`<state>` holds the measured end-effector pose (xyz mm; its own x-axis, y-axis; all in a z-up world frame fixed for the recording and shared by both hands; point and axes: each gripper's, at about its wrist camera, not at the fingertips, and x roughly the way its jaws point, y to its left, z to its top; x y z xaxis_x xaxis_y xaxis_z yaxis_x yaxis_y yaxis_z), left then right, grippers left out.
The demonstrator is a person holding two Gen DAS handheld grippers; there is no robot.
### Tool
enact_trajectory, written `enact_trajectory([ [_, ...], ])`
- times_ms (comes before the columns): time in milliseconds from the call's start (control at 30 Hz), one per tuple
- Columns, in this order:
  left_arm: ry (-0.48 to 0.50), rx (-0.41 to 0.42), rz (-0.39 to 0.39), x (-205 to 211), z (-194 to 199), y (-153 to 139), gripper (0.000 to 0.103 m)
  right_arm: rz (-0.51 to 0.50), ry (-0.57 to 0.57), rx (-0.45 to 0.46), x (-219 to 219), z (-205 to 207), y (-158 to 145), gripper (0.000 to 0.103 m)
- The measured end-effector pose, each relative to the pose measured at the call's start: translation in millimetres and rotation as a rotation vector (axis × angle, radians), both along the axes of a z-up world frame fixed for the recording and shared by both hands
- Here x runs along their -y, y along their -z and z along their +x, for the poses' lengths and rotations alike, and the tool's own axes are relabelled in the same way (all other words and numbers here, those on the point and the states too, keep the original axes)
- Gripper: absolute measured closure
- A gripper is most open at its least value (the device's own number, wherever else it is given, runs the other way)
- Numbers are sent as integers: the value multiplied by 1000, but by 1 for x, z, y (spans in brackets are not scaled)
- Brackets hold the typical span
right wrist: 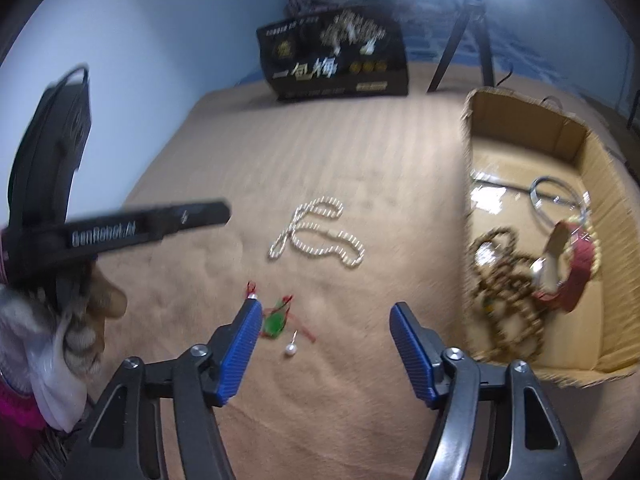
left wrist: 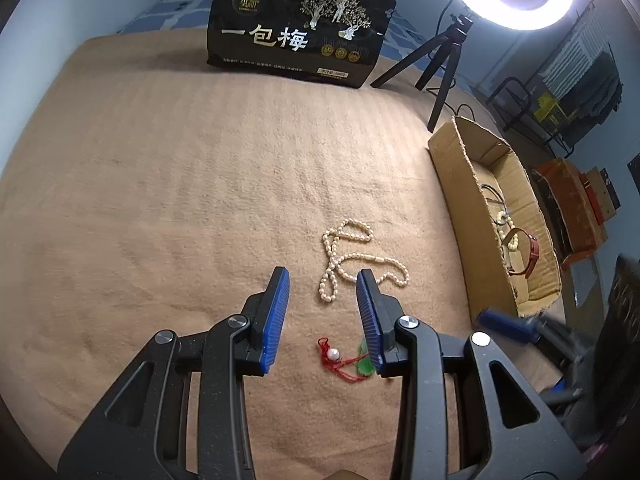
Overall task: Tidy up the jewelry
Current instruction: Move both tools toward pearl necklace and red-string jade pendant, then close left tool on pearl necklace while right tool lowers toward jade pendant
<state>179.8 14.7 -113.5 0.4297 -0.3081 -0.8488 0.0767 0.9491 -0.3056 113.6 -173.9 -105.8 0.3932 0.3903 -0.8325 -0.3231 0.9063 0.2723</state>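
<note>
Partly done: watch [right wrist: 576, 276], beads [right wrist: 508, 280] and bangle [right wrist: 560, 200] already in box [right wrist: 520, 116]. Necklace [left wrist: 356, 260] and pendant [left wrist: 348, 360] remain on blanket [left wrist: 160, 200]. Left hand-held gripper [left wrist: 324, 280] and right hand-held gripper [right wrist: 326, 312] both wide, empty.

The black snack bag [left wrist: 298, 20] at twelve o'clock carries large pale characters "一包梅"; its smaller print is too fine to read. In the right wrist view, the left gripper's black body [right wrist: 132, 226] at nine o'clock bears blurred white lettering, seemingly "GenRobot.AI".

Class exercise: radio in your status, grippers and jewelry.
Left gripper open, right gripper open, both empty. Bead necklace and green pendant lie outside cardboard box. Nothing blocking.
</note>
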Motion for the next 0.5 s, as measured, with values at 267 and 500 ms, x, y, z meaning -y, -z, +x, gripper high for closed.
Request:
enact_trajectory([
  [267, 9, -33, 5, 2, 9, 15, 68, -32, -64, -47, -19, -3, 23, 48],
  [500, 1, -66, -4, 7, 20, 28, 68, -25, -70, -63, -26, 1, 29, 55],
])
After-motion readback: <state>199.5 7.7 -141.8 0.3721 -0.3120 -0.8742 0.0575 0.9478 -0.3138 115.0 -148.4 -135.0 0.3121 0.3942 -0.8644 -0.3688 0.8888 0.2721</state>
